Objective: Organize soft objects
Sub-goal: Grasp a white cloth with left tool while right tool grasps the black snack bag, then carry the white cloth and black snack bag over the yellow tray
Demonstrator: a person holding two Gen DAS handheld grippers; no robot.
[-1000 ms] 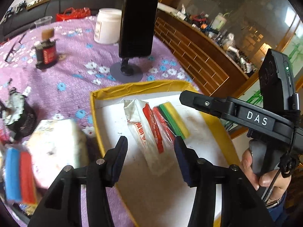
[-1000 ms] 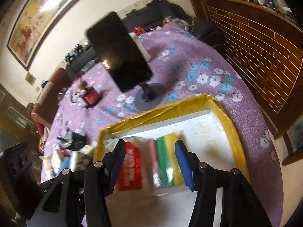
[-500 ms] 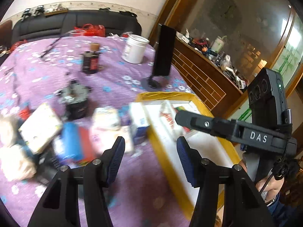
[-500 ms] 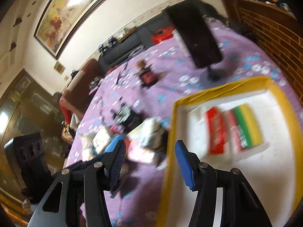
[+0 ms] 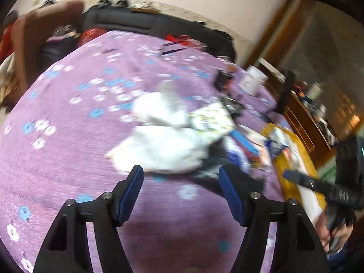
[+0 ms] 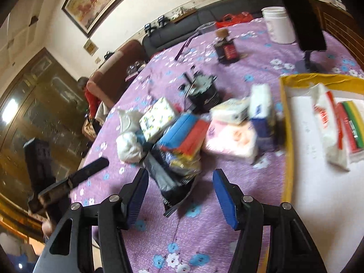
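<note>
We are holding the left hand-held gripper [image 5: 180, 190] wide open and empty above the table [image 5: 68, 150], near a white bundle [image 5: 163, 145]. Our right hand-held gripper [image 6: 179, 195] is gaping empty before the pile of soft packs [image 6: 182, 134], left of the yellow-rimmed tray [image 6: 287, 141].

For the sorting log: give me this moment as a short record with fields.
surface: purple flowered tablecloth
tray: yellow-rimmed tray, at the right in the right wrist view
in tray: white and red packet; pack of coloured sponges
waiting pile: white cloth bundle, patterned tissue pack, blue and red sponges, pink tissue pack
left gripper: open, empty, facing the white cloth bundle
right gripper: open, empty, facing the pile
</note>
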